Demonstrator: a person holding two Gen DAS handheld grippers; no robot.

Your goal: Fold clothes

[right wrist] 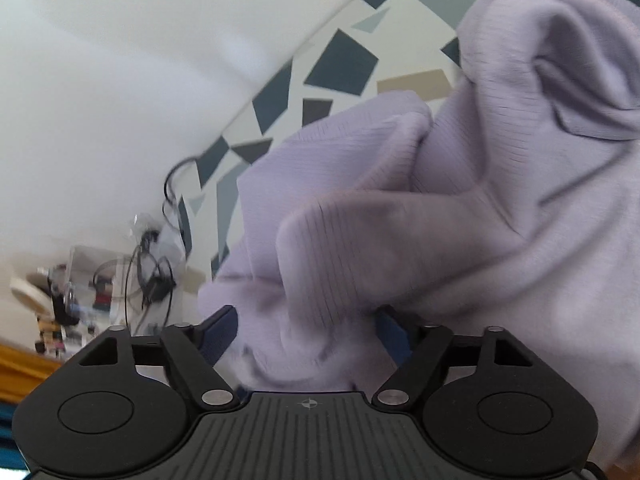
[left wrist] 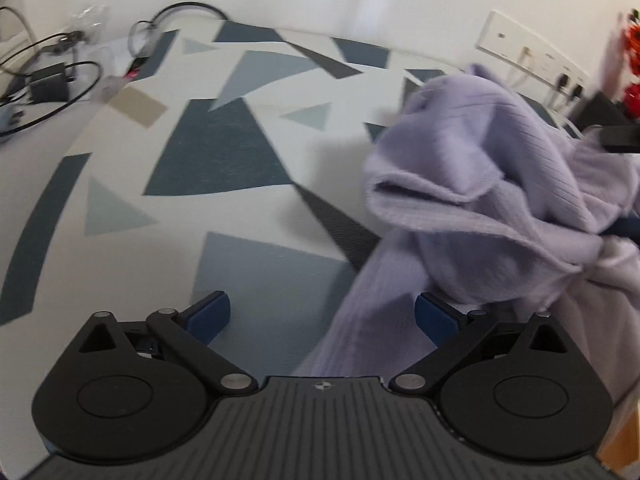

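A lavender ribbed garment hangs bunched over the right side of a table covered by a cloth with blue and grey triangles. My left gripper is open just above the table. A strip of the garment drops past its right finger without being gripped. My right gripper is shut on a thick wad of the lavender garment, which fills most of the right wrist view. In the left wrist view, part of the right gripper's black body shows at the right edge behind the fabric.
Black cables and a charger lie at the table's far left corner. A white wall with a socket strip runs behind. Red objects sit at the far right. A cluttered shelf stands off to the left in the right wrist view.
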